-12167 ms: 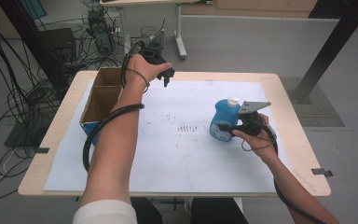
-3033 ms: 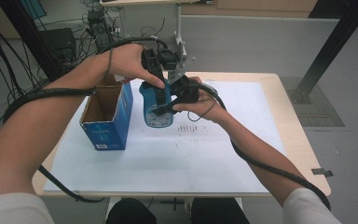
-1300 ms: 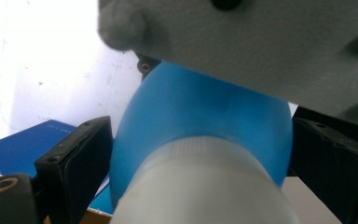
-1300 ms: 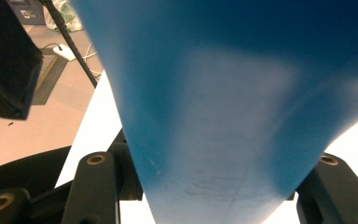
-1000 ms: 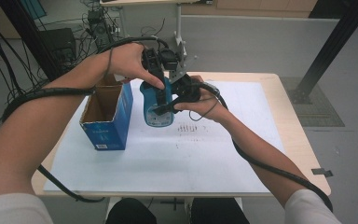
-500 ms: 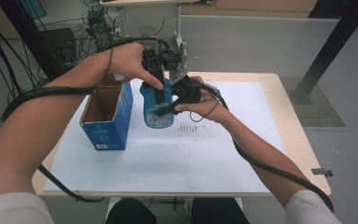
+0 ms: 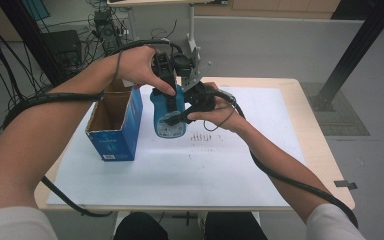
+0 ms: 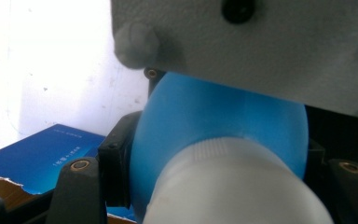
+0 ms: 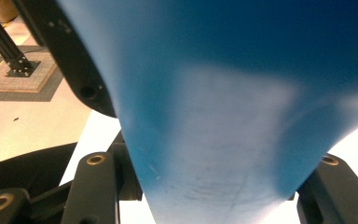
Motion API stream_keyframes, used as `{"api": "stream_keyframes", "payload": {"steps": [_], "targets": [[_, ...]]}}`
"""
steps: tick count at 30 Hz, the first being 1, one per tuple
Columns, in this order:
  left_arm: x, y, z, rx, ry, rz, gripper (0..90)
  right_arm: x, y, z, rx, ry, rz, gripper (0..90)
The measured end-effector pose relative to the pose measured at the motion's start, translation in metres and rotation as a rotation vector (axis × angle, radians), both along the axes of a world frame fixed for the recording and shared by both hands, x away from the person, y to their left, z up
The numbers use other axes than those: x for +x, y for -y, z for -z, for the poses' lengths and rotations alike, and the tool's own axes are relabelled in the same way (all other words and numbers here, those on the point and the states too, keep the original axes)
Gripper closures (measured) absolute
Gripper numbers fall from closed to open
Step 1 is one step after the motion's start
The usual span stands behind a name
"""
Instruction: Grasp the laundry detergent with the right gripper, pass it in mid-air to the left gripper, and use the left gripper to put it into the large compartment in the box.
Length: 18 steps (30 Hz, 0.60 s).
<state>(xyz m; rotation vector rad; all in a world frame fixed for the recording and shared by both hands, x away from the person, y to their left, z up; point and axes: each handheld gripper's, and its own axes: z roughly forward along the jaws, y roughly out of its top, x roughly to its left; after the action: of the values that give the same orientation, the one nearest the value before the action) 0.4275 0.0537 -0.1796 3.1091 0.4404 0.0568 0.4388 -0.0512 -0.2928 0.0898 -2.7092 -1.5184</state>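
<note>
A blue bottle [image 7: 168, 129] with a white cap [image 8: 233, 186] hangs above the white sheet, just right of the blue box [image 7: 114, 131]. My left gripper [image 7: 169, 94] comes down from above. Its jaws have just been closing and now clamp the bottle's [image 8: 214, 116] shoulder below the cap. From the right, my right gripper [image 7: 176, 118] is shut on the bottle's lower body [image 9: 223, 116], one black jaw on each side of it.
The open cardboard box [image 8: 42, 154] stands upright at the table's left. The right gripper's grey plate [image 8: 261, 42] hangs close over the bottle. A white sheet [image 7: 260, 170] covers the wooden table [image 7: 320, 150]. Cables trail from both hands.
Over the last second both hands keep still at the bottle. Twelve seconds ago the right gripper alone held the bottle at the table's right, and the left hand was at the box.
</note>
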Motion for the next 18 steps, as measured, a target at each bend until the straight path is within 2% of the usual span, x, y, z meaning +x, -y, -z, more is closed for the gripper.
{"api": "stream_keyframes", "payload": {"steps": [18], "targets": [[-0.0011, -0.0034, -0.0010, 0.001, 0.006, -0.001, 35.8, -0.0005, -0.0030, -0.0005, 0.003, -0.005, -0.002, 43.9]]}}
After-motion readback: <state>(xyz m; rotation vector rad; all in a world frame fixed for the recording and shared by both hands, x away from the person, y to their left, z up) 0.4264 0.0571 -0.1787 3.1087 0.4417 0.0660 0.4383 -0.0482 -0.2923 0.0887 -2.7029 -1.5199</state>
